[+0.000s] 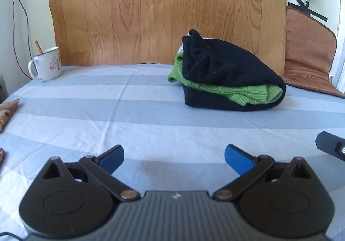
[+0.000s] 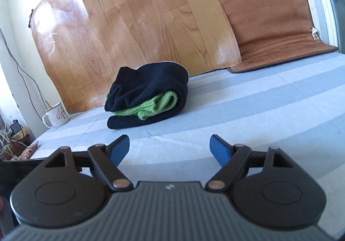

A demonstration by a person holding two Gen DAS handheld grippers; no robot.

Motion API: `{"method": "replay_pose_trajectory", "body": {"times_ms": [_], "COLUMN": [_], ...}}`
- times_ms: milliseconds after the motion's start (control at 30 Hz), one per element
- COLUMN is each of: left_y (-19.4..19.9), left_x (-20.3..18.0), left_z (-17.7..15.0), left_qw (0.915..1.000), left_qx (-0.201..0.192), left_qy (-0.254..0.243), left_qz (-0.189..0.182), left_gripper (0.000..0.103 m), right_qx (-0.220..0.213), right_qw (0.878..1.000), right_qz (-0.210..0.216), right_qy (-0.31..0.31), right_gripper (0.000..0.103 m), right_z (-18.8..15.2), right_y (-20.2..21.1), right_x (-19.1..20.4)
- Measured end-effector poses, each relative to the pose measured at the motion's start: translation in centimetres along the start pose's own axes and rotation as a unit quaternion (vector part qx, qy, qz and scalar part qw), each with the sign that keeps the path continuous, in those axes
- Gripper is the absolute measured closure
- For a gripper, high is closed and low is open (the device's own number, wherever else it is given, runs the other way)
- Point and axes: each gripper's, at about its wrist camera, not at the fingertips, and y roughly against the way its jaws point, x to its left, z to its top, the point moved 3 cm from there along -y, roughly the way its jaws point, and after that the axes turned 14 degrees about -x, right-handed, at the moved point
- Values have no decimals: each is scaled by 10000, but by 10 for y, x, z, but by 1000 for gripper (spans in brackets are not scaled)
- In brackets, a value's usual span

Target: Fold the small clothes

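On the striped sheet [image 1: 90, 111], toward the wood-grain panel [image 1: 151, 10]: black garment [image 1: 232, 68] folded over, green knit [image 1: 243, 92] sandwiched inside. Well short of it, left gripper [image 1: 174, 160] and right gripper [image 2: 170, 150], blue pads spread wide, nothing between. Apparently between folds, the bundle looking finished. Next, probably: fetching another piece, none visible, or tidying the loose black cuff on top.

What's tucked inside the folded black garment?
A green knit piece is sandwiched in the black garment, showing along its open edges. A sliver of white peeks out behind; what it is, or anything deeper in the fold, is hidden.
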Motion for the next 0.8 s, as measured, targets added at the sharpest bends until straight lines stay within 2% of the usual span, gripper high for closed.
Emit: {"method": "replay_pose_trajectory", "body": {"times_ms": [367,800], "left_y": [-2,-4], "left_x": [-1,0], "left_z": [-1,-1], "left_qw": [10000,9998], "left_qx": [12,46], "left_qy": [-69,-75], "left_qz": [70,156], "left_gripper": [0,0], "right_qx": [194,233], "right_qw": [9997,9994], "right_qz": [-29,-20], "right_qy": [-163,-270], "right_gripper": [19,18], "right_z": [-1,-1], "right_y": [-4,-4], "right_x": [-4,-6]}}
